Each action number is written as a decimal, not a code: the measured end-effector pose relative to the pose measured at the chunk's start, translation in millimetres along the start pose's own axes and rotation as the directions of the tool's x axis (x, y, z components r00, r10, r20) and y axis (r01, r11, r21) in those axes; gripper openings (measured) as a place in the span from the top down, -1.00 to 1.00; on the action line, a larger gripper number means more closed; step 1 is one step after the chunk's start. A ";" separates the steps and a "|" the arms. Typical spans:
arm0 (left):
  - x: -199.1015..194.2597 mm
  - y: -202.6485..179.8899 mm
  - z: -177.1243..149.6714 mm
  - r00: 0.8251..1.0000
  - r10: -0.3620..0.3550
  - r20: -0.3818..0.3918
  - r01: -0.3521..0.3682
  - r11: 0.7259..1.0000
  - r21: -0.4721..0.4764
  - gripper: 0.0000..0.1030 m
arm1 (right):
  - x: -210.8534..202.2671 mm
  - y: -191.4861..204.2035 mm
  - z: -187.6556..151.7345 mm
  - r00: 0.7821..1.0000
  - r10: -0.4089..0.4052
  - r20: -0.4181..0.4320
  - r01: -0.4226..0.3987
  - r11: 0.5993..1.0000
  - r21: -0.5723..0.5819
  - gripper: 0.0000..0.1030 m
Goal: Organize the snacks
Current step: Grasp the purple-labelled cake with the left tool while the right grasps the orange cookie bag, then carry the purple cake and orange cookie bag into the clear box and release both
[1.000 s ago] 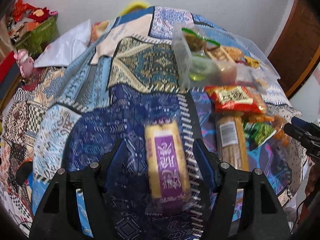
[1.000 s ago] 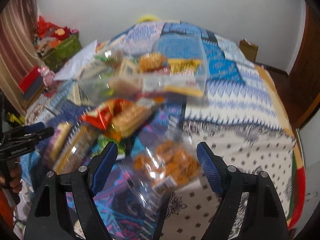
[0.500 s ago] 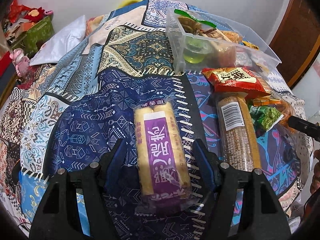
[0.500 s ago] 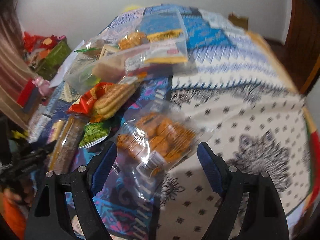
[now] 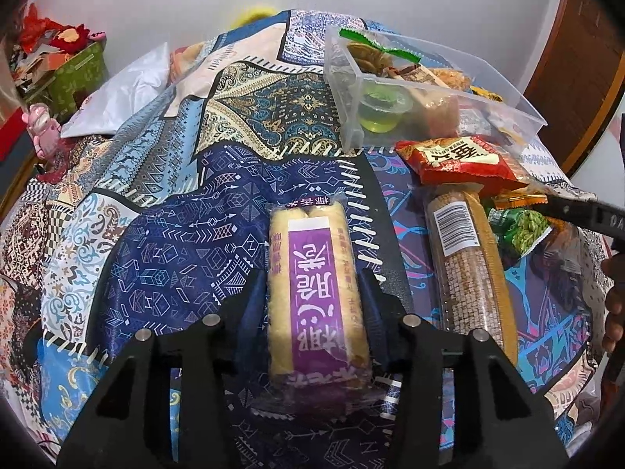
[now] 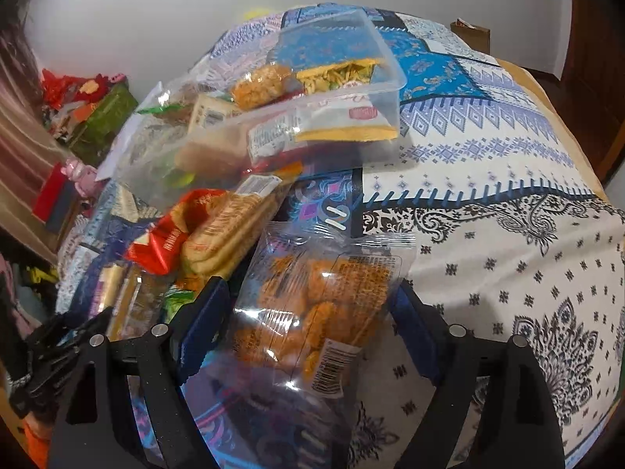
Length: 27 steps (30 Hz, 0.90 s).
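A purple-labelled pack of yellow wafers [image 5: 317, 285] lies on the patterned bedspread. My left gripper [image 5: 310, 297] has closed in on it, its blue pads touching both long sides. A clear bag of orange snacks [image 6: 316, 308] lies between the fingers of my right gripper [image 6: 308, 312], which is open with gaps on both sides. A clear plastic bin [image 5: 414, 90], also in the right wrist view [image 6: 312, 109], holds several snacks.
A long cracker tube [image 5: 468, 269], a red packet [image 5: 461, 160] and a green pea packet [image 5: 519, 230] lie right of the wafers. A biscuit pack [image 6: 226, 234] rests on the red packet [image 6: 164, 242]. Boxes and toys [image 5: 58, 66] stand beyond the bed's left edge.
My left gripper moved forward and narrowed until its pads met the wafer pack. My right gripper came down and forward around the orange snack bag.
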<state>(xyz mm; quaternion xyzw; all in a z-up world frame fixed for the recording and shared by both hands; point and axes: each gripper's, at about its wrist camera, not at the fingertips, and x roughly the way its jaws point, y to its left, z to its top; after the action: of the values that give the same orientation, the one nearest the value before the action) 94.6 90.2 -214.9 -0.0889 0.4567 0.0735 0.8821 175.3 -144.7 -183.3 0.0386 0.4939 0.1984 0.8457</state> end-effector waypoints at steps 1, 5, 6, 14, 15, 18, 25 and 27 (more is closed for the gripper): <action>-0.9 0.2 0.4 1.000 -0.001 0.003 0.001 1.000 -0.001 0.10 | -0.7 1.8 -1.7 1.000 -0.013 0.003 0.013 1.000 -0.016 -0.58; -6.9 1.4 3.6 1.000 -0.006 0.016 0.006 1.000 -0.010 0.12 | -5.2 1.5 -7.7 1.000 -0.021 0.014 0.022 0.999 -0.038 -0.37; -9.1 1.4 4.6 1.000 -0.006 0.020 0.007 1.000 -0.011 0.12 | -7.0 0.1 -8.8 1.000 -0.017 0.014 0.017 0.999 -0.038 -0.30; -35.1 -9.5 18.1 0.995 -0.008 0.096 0.007 1.000 0.019 0.13 | -26.9 -6.3 -9.8 0.998 -0.019 0.053 0.022 0.999 -0.039 -0.18; -38.0 -10.8 20.3 0.994 -0.011 0.104 0.009 1.000 0.021 0.13 | -30.7 -7.1 -8.5 0.998 -0.017 0.063 0.019 0.999 -0.036 -0.18; -48.2 -16.3 29.9 0.990 -0.021 0.137 0.017 0.999 0.031 0.13 | -46.2 -8.6 -1.2 0.994 -0.011 0.107 0.014 0.999 -0.033 -0.18; -64.4 -35.1 58.1 0.977 -0.060 0.205 0.049 0.997 0.059 0.13 | -70.2 -3.5 24.0 0.979 0.006 0.202 0.004 0.999 -0.052 -0.18; -67.5 -42.0 69.0 0.971 -0.075 0.226 0.061 0.996 0.070 0.13 | -74.9 -1.0 31.6 0.974 0.013 0.225 0.000 0.998 -0.058 -0.18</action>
<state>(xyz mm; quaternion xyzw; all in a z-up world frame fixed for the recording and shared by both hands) 119.5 61.5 -116.8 -0.0681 0.3510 0.0386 0.9331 170.0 -169.5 -106.0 0.0380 0.3889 0.2095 0.8964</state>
